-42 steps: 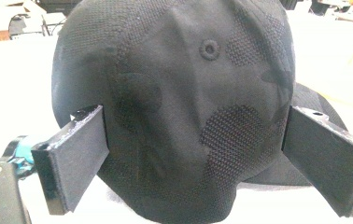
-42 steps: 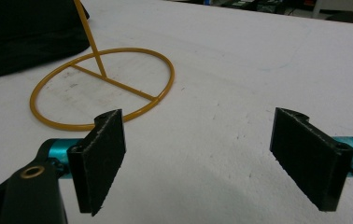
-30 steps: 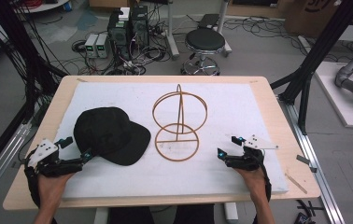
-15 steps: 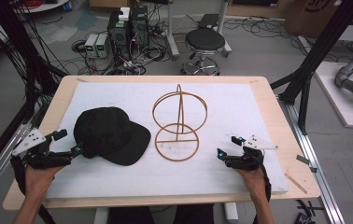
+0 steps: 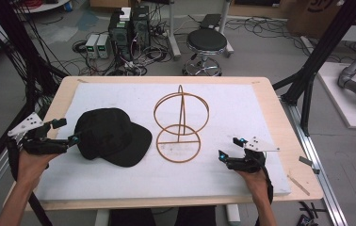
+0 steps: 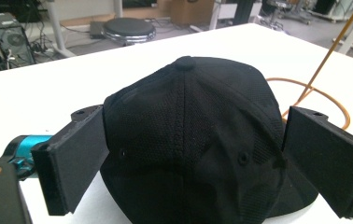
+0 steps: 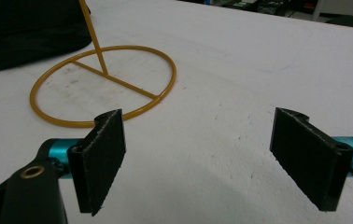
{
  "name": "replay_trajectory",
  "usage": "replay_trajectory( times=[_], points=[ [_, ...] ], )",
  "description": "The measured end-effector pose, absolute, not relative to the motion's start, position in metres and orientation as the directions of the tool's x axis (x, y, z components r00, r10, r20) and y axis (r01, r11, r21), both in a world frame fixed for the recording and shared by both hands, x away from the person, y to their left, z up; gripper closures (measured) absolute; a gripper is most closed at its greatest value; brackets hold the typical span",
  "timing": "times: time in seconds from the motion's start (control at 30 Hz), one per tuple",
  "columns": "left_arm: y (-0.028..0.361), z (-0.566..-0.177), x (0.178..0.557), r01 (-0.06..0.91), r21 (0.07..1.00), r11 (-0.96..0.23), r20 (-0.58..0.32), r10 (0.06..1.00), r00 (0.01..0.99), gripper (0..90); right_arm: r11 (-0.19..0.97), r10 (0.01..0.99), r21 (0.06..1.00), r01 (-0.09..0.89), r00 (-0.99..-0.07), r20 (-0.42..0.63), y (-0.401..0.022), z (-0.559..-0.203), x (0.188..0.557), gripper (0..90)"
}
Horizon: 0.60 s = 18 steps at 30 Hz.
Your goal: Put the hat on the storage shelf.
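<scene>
A black cap (image 5: 110,136) lies on the white mat, left of centre, its brim toward the front right. Beside it stands a gold wire stand (image 5: 180,123) with a ring base and an upright ring on a post. My left gripper (image 5: 67,132) is open at the cap's left edge. In the left gripper view the cap (image 6: 193,140) sits between the two spread pads (image 6: 74,161). My right gripper (image 5: 230,147) rests open on the mat, right of the stand's base. The base ring (image 7: 102,86) lies ahead and left of its jaws in the right gripper view.
The white mat (image 5: 242,113) covers most of the wooden table (image 5: 279,127). Beyond the far edge stand a round stool (image 5: 206,42) and computer boxes (image 5: 129,28) among cables. Black frame posts (image 5: 317,61) rise at both sides.
My left gripper swung out to the left, then came back toward the cap, ending with its open jaws at the cap's left side. The right gripper stayed put.
</scene>
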<state>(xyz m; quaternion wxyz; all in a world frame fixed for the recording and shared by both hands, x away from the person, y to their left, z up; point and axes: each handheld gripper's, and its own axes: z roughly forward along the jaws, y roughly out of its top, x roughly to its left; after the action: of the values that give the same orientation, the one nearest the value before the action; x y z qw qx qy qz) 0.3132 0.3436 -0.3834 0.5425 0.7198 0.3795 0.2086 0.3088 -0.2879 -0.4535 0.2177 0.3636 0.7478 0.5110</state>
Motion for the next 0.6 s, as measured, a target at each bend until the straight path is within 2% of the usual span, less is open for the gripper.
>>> replay_trajectory(
  times=[0.6],
  points=[
    [0.342, -0.373, 0.352, 0.332, 0.920, -0.207, -0.071, 0.747, 0.661, 8.0, 0.222, 0.764, 0.922, 0.316, -0.644, 0.036, -0.287, -0.454, 0.308, 18.5]
  ],
)
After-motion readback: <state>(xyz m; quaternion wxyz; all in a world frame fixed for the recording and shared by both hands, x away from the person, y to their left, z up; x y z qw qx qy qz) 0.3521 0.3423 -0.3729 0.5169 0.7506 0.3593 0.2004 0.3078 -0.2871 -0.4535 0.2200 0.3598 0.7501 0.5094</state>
